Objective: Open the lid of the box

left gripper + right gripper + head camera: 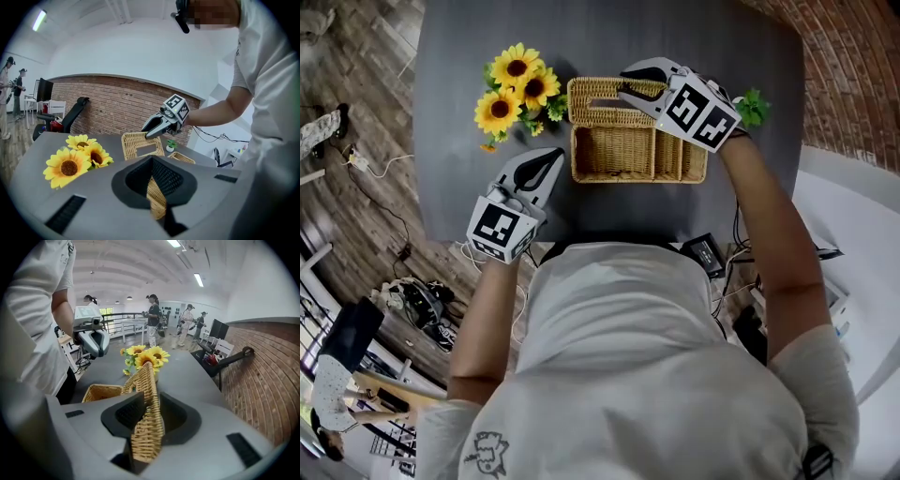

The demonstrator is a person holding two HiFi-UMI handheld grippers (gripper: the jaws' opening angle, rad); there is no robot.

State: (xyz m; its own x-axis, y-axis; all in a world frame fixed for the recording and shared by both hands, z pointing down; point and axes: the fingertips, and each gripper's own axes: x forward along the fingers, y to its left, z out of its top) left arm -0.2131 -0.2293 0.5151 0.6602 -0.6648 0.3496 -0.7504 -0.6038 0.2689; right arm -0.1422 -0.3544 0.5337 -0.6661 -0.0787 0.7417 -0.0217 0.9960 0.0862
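1. The box (637, 178) sits around the middle of the counter (469, 56). The sunflowers (514, 89) are just beside its left end, and a small plant (753, 108) is near its far right corner. The lid (595, 101) is already raised and stands roughly upright along the box's far side, so what remains is probably to carry it past upright.

2. The right gripper (628, 82) reaches over the box, with its fingers (124, 416) clamped on the lid's free edge. The wicker is pinched flat between them. Grip only as hard as needed, because thin weave will likely bend or crack under a hard squeeze.

3. The left gripper (551, 161) is at the box's near left corner. Its fingers (140, 180) are closed on a strip of the box's wall. Use that hand as the anchor, since a light basket would probably lift or slide toward the far edge of the counter without it.

4. Move the right hand in an arc around the hinge line on the far side, not in a straight pull. Let the wrist turn with the lid so the fingers don't twist the weave.

5. Steer the lid clear of the sunflowers at the left.

6. Let go only once the lid rests back or holds open by itself. Release the box after that.
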